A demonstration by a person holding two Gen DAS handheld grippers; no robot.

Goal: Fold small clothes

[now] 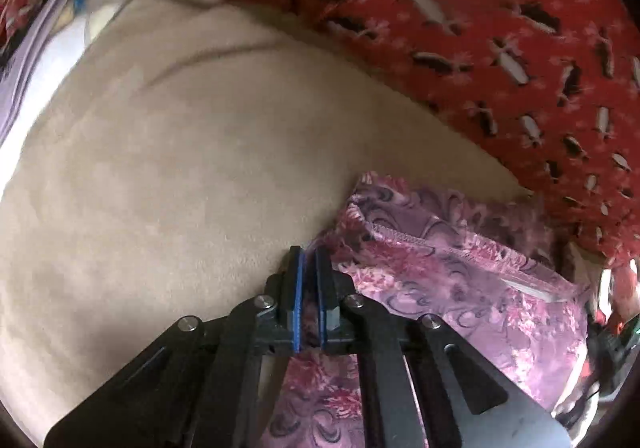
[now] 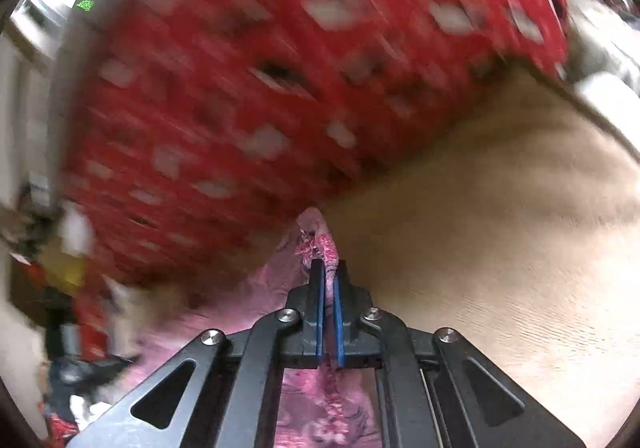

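Note:
A small pink and purple patterned garment [image 1: 452, 280] lies on a beige cloth surface [image 1: 192, 151], bunched at the lower right of the left wrist view. My left gripper [image 1: 309, 254] is shut on the garment's left edge, with cloth between its blue pads. In the right wrist view my right gripper [image 2: 329, 268] is shut on a fold of the same garment [image 2: 320, 240], which sticks up past the fingertips. That view is blurred by motion.
A red blanket with white and dark marks [image 1: 500, 27] lies along the far side of the beige surface and fills the upper part of the right wrist view [image 2: 280, 87]. White papers or bags [image 1: 48, 35] sit at the far left. Clutter [image 2: 72, 328] lies at lower left.

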